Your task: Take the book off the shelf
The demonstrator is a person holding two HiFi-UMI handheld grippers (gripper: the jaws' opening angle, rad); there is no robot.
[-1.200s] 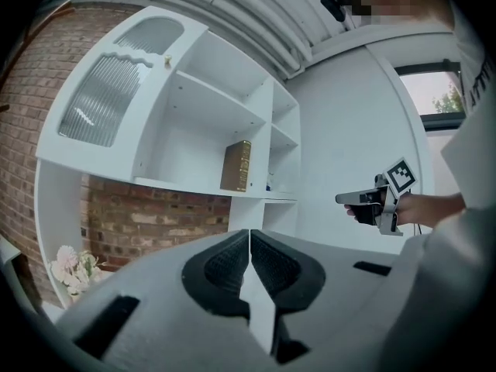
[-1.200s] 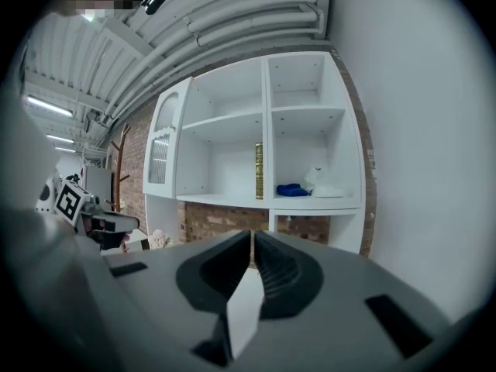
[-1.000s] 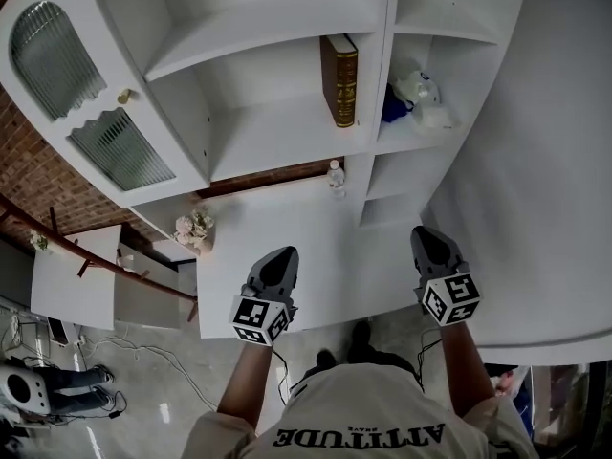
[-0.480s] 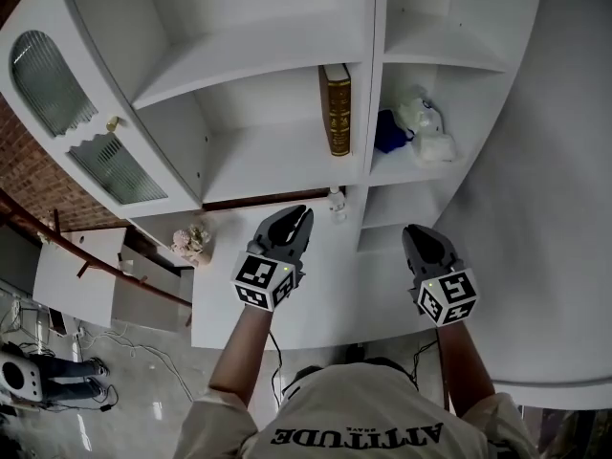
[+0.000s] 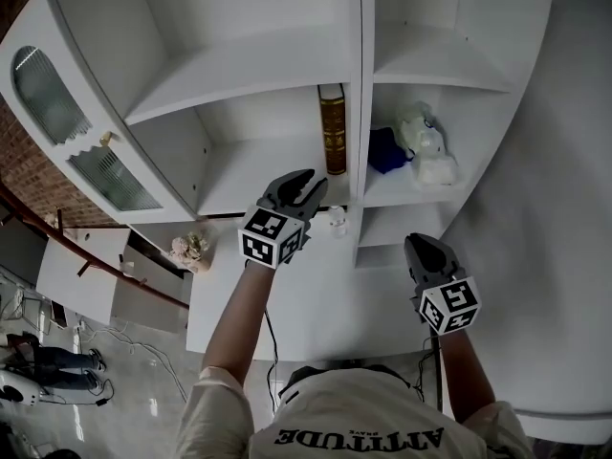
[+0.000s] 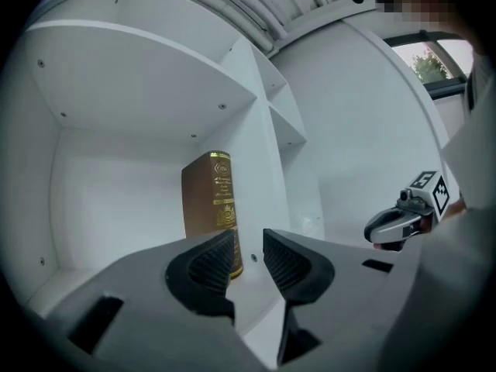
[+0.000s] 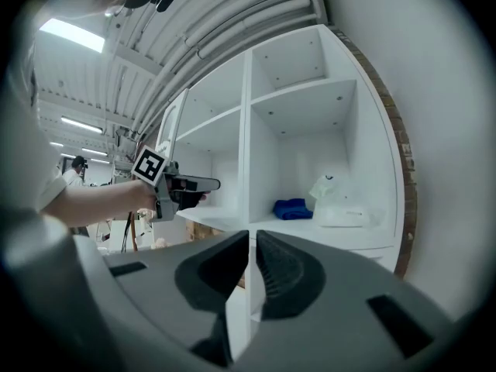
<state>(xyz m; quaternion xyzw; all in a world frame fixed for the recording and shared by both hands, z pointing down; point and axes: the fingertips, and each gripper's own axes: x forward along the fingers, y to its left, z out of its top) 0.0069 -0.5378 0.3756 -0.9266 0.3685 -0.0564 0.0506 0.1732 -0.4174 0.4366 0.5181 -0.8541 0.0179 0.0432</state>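
A brown book with gold print (image 5: 332,129) stands upright on the white shelf (image 5: 258,165), against the divider at the compartment's right side. My left gripper (image 5: 308,185) is raised just in front of the shelf's edge, below the book and apart from it. Its jaws are opening and nothing is between them. In the left gripper view the book (image 6: 213,208) stands right behind the parted jaws of the left gripper (image 6: 248,242). My right gripper (image 5: 419,245) hangs lower at the right, shut and empty. Its own view shows the right gripper (image 7: 253,242) with pads together.
In the right-hand compartment lie a blue cloth (image 5: 387,149) and a white plastic bag (image 5: 426,151). A small bottle (image 5: 337,216) stands on the ledge below the book. A glass-paned cabinet door (image 5: 96,165) hangs open at the left, with flowers (image 5: 189,249) beneath.
My left gripper has risen up and forward to the shelf below the book, and its jaws have parted. The right gripper has stayed low and shut.
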